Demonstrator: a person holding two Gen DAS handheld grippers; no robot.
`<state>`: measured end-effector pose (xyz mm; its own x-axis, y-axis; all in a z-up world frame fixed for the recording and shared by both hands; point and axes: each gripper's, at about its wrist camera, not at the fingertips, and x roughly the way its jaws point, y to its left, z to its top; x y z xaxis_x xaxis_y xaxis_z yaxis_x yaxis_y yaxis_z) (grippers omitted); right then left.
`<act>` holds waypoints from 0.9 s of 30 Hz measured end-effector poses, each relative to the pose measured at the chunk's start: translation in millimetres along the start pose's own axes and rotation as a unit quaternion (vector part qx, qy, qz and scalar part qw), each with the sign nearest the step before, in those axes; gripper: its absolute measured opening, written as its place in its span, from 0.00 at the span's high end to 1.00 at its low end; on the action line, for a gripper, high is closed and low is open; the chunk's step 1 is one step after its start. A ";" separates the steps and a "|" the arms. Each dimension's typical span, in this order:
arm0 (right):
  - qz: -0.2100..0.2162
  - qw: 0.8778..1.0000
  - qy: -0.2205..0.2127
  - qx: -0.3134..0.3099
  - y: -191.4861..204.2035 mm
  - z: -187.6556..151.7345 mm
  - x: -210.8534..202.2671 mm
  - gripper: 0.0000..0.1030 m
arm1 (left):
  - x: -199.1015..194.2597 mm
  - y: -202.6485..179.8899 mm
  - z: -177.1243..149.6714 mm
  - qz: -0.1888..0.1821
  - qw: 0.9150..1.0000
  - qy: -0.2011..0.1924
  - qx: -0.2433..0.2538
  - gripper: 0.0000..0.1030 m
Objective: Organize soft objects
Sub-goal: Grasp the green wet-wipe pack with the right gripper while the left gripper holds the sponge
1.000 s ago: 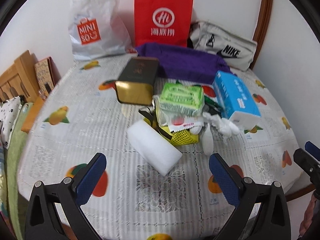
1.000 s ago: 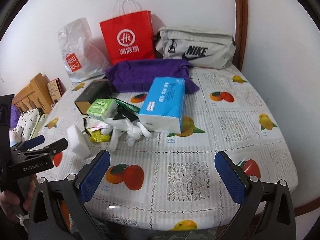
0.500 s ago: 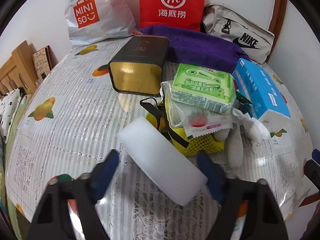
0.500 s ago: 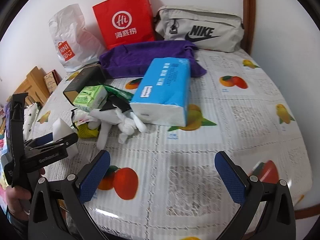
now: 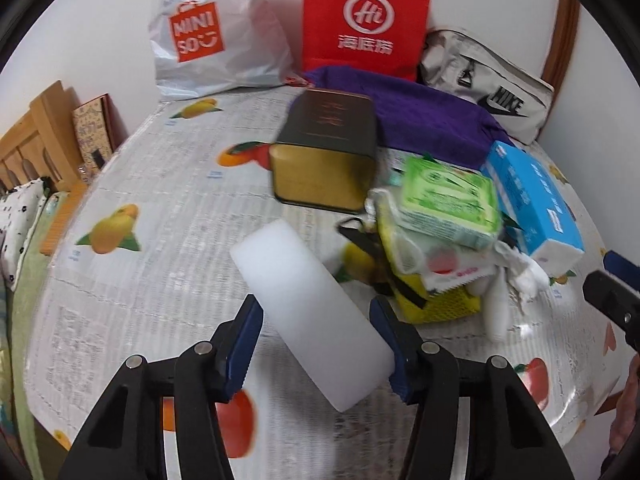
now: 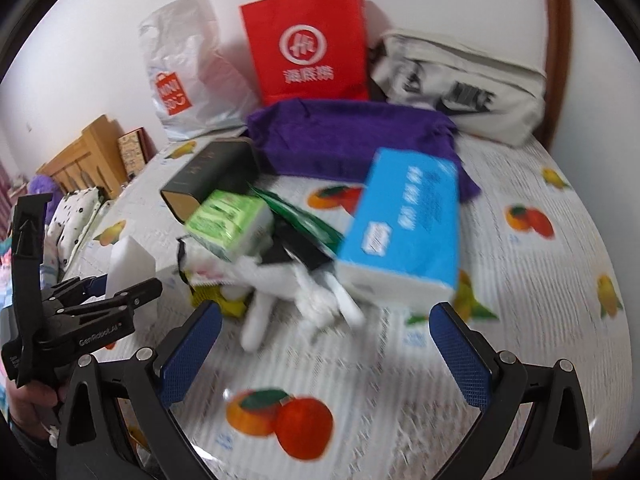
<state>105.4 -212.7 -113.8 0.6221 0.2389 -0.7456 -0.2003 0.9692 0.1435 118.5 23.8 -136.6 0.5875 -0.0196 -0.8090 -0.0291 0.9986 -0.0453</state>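
A white foam sponge block (image 5: 308, 304) lies on the fruit-print tablecloth (image 5: 168, 216). My left gripper (image 5: 320, 340) is closed around its near end, blue pads touching both sides. It also shows in the right wrist view (image 6: 132, 264) with the left gripper (image 6: 116, 296) on it. My right gripper (image 6: 326, 352) is open and empty above the cloth, just short of a white plush toy (image 6: 296, 292). A pile holds a green tissue pack (image 5: 448, 200), a yellow mesh bag (image 5: 436, 300) and a blue tissue pack (image 5: 532, 204). A purple towel (image 5: 420, 120) lies behind.
A dark tin box (image 5: 328, 160) stands behind the sponge. A Miniso bag (image 5: 208, 36), a red paper bag (image 5: 364, 20) and a grey Nike bag (image 5: 488, 88) line the wall. A wooden rack (image 5: 36, 140) stands off the left table edge.
My left gripper moved forward and closed its fingers onto the white sponge. My right gripper moved forward toward the plush toy and stayed open.
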 end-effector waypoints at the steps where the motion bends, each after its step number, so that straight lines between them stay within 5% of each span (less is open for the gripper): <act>1: 0.004 1.000 -0.004 -0.008 4.5 3.2 2.8 0.00 | -0.6 3.9 0.6 0.004 1.000 0.000 -0.002 0.48; 27: 0.052 0.984 0.005 -0.172 84.0 47.6 102.8 0.02 | 35.5 51.2 24.9 0.004 0.998 0.037 -0.043 0.48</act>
<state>188.5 -103.9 -147.4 0.5779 0.3335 -0.7449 -0.5081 0.8613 -0.0086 158.1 75.5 -153.0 0.5262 -0.0185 -0.8502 -0.1046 0.9908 -0.0863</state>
